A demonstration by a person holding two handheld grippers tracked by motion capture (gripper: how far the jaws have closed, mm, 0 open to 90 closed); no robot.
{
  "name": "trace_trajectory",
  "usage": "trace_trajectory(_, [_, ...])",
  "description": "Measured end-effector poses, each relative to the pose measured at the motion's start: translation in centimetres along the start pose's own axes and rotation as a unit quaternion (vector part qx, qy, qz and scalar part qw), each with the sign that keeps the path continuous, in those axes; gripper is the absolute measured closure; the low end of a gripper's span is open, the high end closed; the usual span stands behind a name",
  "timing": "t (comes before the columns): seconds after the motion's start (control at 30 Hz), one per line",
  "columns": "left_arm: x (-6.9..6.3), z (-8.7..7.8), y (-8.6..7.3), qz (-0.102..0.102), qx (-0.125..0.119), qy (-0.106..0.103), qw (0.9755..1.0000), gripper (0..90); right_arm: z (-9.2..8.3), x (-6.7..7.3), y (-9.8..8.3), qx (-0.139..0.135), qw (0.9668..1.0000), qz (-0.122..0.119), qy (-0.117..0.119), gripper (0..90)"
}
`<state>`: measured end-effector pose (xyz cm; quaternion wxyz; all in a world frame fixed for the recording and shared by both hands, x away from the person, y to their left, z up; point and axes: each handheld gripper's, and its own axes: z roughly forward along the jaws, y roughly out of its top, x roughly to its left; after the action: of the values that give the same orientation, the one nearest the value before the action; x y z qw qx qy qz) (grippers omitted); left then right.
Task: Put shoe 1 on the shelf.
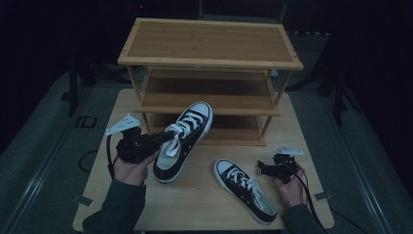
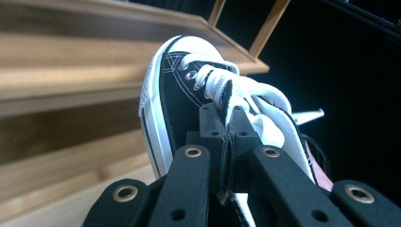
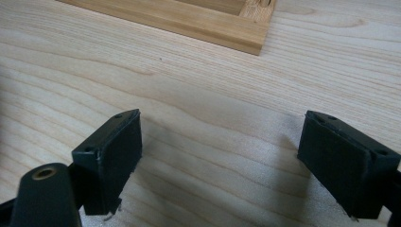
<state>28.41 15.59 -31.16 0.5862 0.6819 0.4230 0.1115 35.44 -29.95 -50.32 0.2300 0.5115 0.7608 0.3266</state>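
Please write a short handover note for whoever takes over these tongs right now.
Left tongs: shut on the tongue of the lifted sneaker, which hangs tilted, toe toward the shoe rack.
Right tongs: open, holding nothing, just above the table beside the second sneaker.
Done: one sneaker picked up.
Left: no shoe is on the rack yet; probably shelve the held one, then fetch the other.
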Motion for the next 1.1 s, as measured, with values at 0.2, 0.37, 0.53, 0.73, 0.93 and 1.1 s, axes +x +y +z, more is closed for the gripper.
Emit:
trace_trajectory(0.2, [0.0,1.5,2.0,0.004,-0.027,0.029,0.9992,88.5,0.0,0.0,0.0,0.000,1.0000,0.000,0.000,13.9])
trace_trajectory(0.37, [0.2,2.7,2.8,0.001,-0.040,0.046,0.9982,88.5,0.0,0.0,0.0,0.000,1.0000,0.000,0.000,13.9])
trace_trajectory(0.53, [0.8,4.1,3.4,-0.004,-0.055,0.060,0.9967,88.5,0.0,0.0,0.0,0.000,1.0000,0.000,0.000,13.8])
trace_trajectory(0.73, [1.6,6.1,4.0,-0.015,-0.067,0.076,0.9947,88.4,0.0,0.0,0.0,0.001,1.0000,0.000,0.000,13.9])
trace_trajectory(0.93, [2.4,7.8,4.3,-0.028,-0.074,0.088,0.9930,88.4,0.0,0.0,0.0,0.001,1.0000,0.000,0.000,13.9])
trace_trajectory(1.1, [2.8,8.9,4.4,-0.034,-0.082,0.097,0.9914,88.4,0.0,0.0,0.0,0.001,1.0000,0.000,0.000,13.9])
